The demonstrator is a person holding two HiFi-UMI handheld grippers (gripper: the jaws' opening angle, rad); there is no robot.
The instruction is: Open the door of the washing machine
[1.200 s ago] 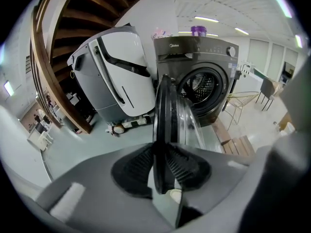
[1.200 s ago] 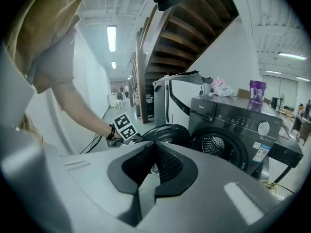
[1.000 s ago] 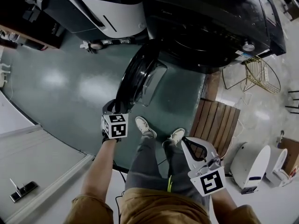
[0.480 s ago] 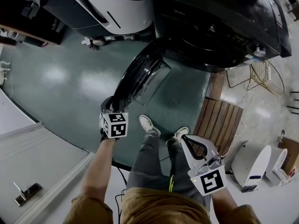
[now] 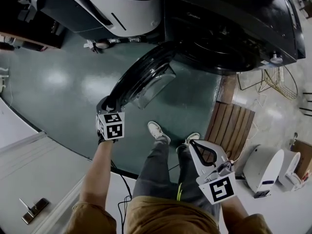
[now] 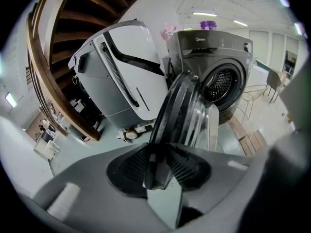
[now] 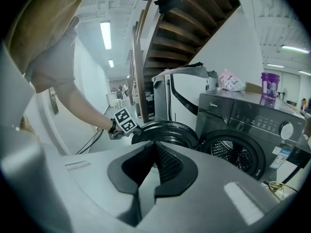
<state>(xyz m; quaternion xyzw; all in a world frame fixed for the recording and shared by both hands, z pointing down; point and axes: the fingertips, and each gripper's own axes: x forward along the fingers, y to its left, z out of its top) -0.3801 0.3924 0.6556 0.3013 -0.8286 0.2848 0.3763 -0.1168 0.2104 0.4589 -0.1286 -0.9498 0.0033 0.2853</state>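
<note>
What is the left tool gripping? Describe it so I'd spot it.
Find the dark washer beside the white machine. Its round door stands swung out, the left gripper clamped on its rim. Only it has a bulging clear window.

Left tool (image 6: 158, 166) pinches the door (image 6: 181, 108) rim — washing machine (image 6: 214, 57) stands open behind.

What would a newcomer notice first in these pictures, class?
The round glass door stands swung wide from the dark washing machine at the head view's top. The left gripper is shut on its rim; the right gripper hangs shut and empty by the person's leg.
</note>
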